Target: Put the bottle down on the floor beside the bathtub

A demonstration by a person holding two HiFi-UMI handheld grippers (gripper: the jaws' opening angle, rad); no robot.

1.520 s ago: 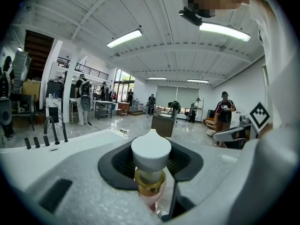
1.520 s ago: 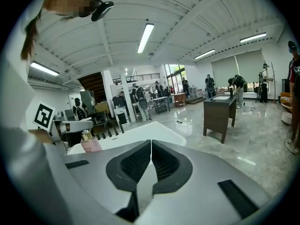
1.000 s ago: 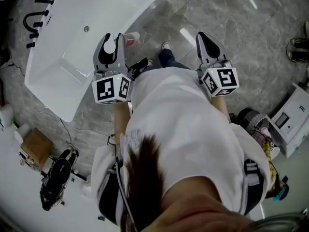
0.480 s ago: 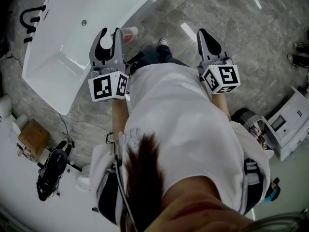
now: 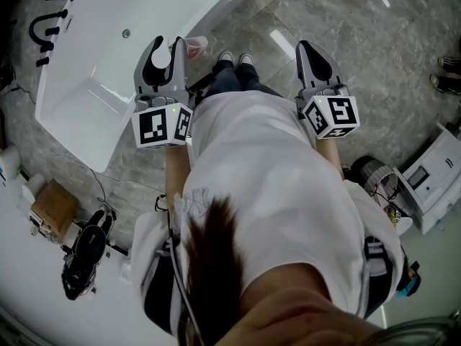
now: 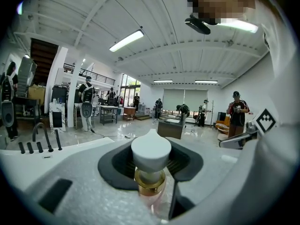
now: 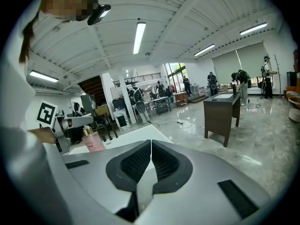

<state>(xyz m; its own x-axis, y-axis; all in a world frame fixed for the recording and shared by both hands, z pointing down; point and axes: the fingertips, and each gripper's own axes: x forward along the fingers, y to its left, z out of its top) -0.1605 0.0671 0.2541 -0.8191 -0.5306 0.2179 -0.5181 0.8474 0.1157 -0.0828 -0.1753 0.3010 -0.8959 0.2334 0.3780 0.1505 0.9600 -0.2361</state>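
Left tongs [image 5: 168,45] are closed partway on the bottle [image 6: 150,179], with the pads pressing on its neck from both sides. In the left gripper view the white cap [image 6: 151,151] stands above the pads, a gold collar sits right under it, and the pale pink body drops below. The bottle is upright and held in the air, not on the floor.

Right tongs [image 7: 150,146] have their ribbed pads drawn together, with nothing between them.

Head view: both tongs point forward, away from the person's body, one on each side of the white shirt [image 5: 274,179]. Each carries its marker cube [image 5: 164,127] close to the hand. The left tongs lie over the long rim of the white bathtub [image 5: 101,71]. The bottle's pink body shows just past the inner tong, right at that rim line and next to the grey marbled floor [image 5: 324,13]. The person's shoes [image 5: 236,60] stand on the floor just beside the tub, between the two tongs.

Black tap fittings [image 5: 50,20] sit at the tub's far end. A cardboard box [image 5: 52,206] and dark equipment lie on the floor off the tub's other side.

Right gripper view: the pink bottle shows at far left, hanging from the other tongs. A dark desk [image 7: 222,114] stands well apart on the glossy floor, with several people further back in the hall.
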